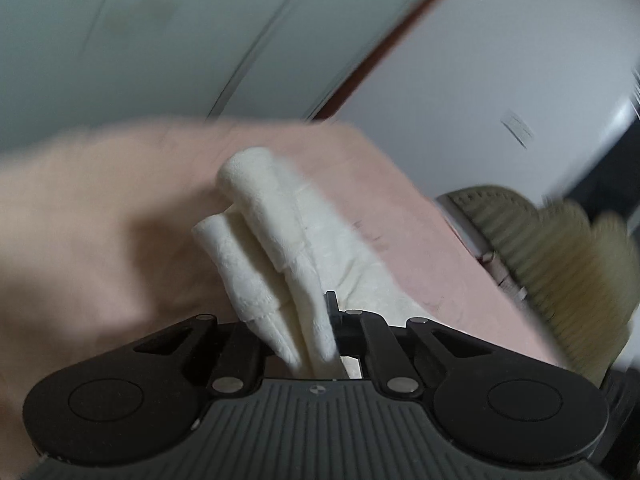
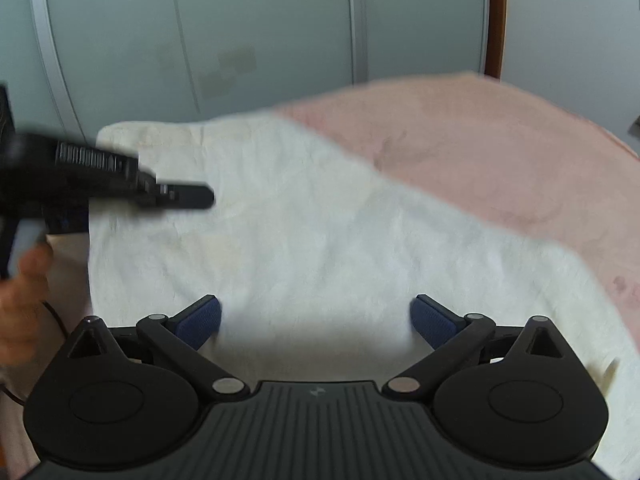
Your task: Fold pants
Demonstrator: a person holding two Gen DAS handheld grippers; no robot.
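Note:
The cream-white pants (image 2: 304,232) lie spread over a pink cloth-covered surface (image 2: 500,152). In the left wrist view my left gripper (image 1: 320,336) is shut on a bunched edge of the pants (image 1: 272,232), which hangs in folds from the jaws. That gripper also shows in the right wrist view (image 2: 200,198) at the left, over the far left part of the pants. My right gripper (image 2: 316,320) is open, its blue pads (image 2: 200,322) wide apart just above the near part of the pants, holding nothing.
The pink surface (image 1: 100,208) ends at an edge on the right. An olive ribbed object (image 1: 560,256) sits beyond that edge. Grey-green wall panels (image 2: 260,32) and a brown door frame (image 2: 496,16) stand behind. A hand (image 2: 20,304) holds the left gripper.

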